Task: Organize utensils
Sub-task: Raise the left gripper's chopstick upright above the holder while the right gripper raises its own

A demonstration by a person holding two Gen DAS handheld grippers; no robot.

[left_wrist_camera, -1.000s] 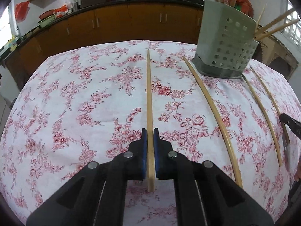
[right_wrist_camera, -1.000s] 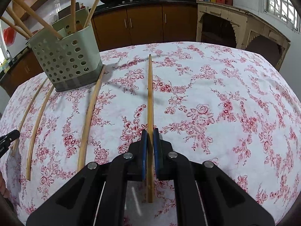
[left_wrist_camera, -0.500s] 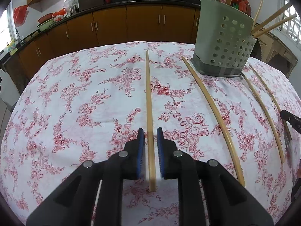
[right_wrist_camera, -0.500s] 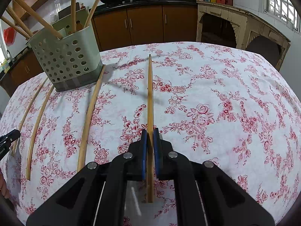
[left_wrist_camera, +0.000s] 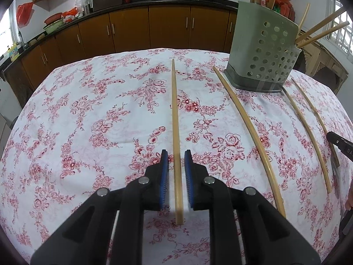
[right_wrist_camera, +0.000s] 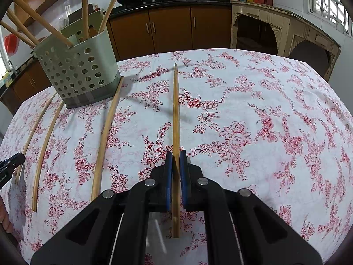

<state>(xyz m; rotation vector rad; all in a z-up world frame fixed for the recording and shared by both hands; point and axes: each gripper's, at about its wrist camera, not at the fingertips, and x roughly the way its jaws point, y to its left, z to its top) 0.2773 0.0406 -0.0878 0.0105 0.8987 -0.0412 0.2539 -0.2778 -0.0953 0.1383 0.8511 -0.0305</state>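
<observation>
A bamboo chopstick [left_wrist_camera: 175, 110] lies on the floral tablecloth [left_wrist_camera: 88, 121] between the blue pads of my left gripper [left_wrist_camera: 175, 154]. The pads stand slightly apart and clear of it on both sides, so this gripper is open. In the right wrist view my right gripper [right_wrist_camera: 175, 154] is shut on the near end of another chopstick [right_wrist_camera: 175, 110], which points away over the cloth. A grey-green perforated holder [left_wrist_camera: 262, 53] [right_wrist_camera: 79, 72] with several chopsticks upright in it stands at the back of the table.
Three more chopsticks [left_wrist_camera: 247, 119] [left_wrist_camera: 306, 132] [left_wrist_camera: 313, 110] lie side by side on the cloth in front of the holder. The right gripper's tip [left_wrist_camera: 339, 144] shows at the left view's right edge. Brown kitchen cabinets [left_wrist_camera: 132, 28] run behind the table.
My left gripper's pads have parted and let go of the chopstick, which now rests on the cloth between them. The right gripper keeps its grip and has not moved.
</observation>
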